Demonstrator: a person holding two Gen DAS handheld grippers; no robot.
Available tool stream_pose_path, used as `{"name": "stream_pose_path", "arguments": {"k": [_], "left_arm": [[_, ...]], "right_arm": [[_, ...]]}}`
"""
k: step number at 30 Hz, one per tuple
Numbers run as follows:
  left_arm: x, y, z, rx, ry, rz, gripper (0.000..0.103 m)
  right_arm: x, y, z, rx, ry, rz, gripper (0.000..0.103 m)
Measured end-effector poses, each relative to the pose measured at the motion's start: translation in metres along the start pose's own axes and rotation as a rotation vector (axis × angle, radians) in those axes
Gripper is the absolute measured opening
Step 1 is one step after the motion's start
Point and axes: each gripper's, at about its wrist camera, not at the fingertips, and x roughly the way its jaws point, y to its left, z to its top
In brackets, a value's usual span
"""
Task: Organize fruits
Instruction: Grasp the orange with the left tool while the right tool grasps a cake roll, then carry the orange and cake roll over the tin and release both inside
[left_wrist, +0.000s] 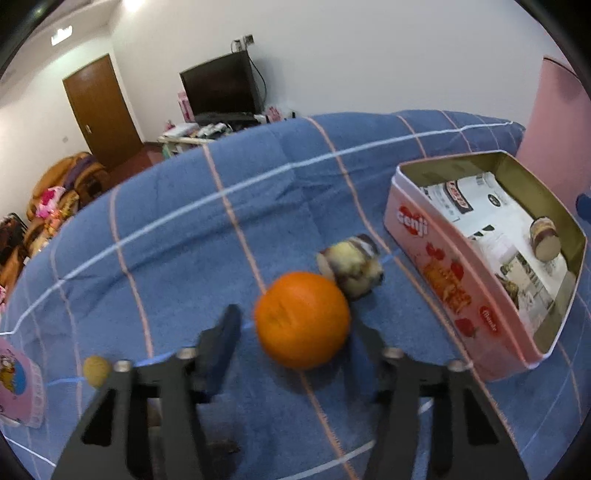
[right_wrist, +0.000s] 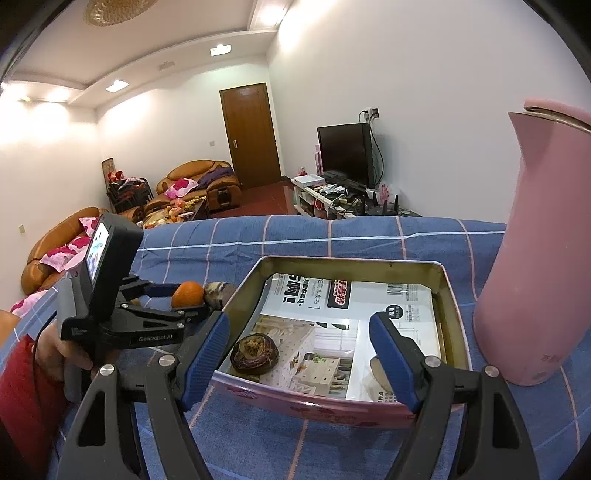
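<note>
— What lies at the lower left of the left wrist view?

— A small yellow lump (left_wrist: 96, 369) on the blue cloth (left_wrist: 184, 229). Right of it, at bottom centre, comes the left hand-held gripper (left_wrist: 295, 317).

— Is it clenched?

— No, it is released. The orange (left_wrist: 303, 332) sits between its fingers, resting on the cloth, but a sliver of cloth shows between the left pad (left_wrist: 221, 332) and the peel. The picture is blurred there.

— And past the orange?

— A mottled fruit (left_wrist: 351, 267) touches it, up and to the right. Further right is a pink tin (left_wrist: 443, 266) lined with printed paper, with a cut piece (left_wrist: 545, 238) inside near its far wall.

— And the right wrist view?

— At the left, a hand grips the left tool. At bottom centre, the right hand-held gripper (right_wrist: 299, 325) is spread wide and empty over the tin's near rim. A dark round fruit (right_wrist: 255, 349) lies in the tin's left corner. A pink jug (right_wrist: 532, 258) stands just beside the tin at the right edge.
</note>
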Motion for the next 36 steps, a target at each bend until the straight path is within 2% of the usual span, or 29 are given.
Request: {"name": "stream_pose_path", "arguments": {"k": [4, 8, 14, 18, 20, 23, 25, 26, 32, 36], "left_arm": [[-0.002, -0.002, 0.002, -0.037, -0.008, 0.020, 0.046], [-0.021, 0.009, -0.005, -0.142, -0.079, 0.015, 0.046], [-0.068, 0.026, -0.023, -0.224, -0.170, 0.130, 0.046], [-0.084, 0.059, -0.038, -0.314, -0.192, 0.182, 0.046], [-0.088, 0.075, -0.041, -0.360, -0.197, 0.189, 0.046], [-0.088, 0.087, -0.039, -0.386, -0.203, 0.205, 0.046], [-0.090, 0.091, -0.042, -0.376, -0.206, 0.239, 0.046], [-0.090, 0.092, -0.042, -0.376, -0.208, 0.241, 0.046], [-0.090, 0.094, -0.042, -0.391, -0.206, 0.226, 0.046], [-0.090, 0.092, -0.043, -0.394, -0.208, 0.220, 0.046]], "right_arm": [[0.003, 0.006, 0.003, -0.014, -0.008, -0.006, 0.079], [0.015, 0.019, 0.012, -0.037, -0.004, 0.002, 0.079], [0.055, 0.052, 0.030, -0.123, 0.049, 0.033, 0.079], [0.090, 0.088, 0.041, -0.273, 0.124, 0.061, 0.077], [0.106, 0.102, 0.045, -0.341, 0.175, 0.078, 0.067], [0.134, 0.117, 0.044, -0.421, 0.278, 0.093, 0.059], [0.150, 0.120, 0.042, -0.452, 0.333, 0.075, 0.055], [0.157, 0.121, 0.041, -0.462, 0.364, 0.070, 0.050], [0.184, 0.127, 0.040, -0.547, 0.497, -0.025, 0.049], [0.191, 0.119, 0.045, -0.504, 0.554, -0.013, 0.045]]}}
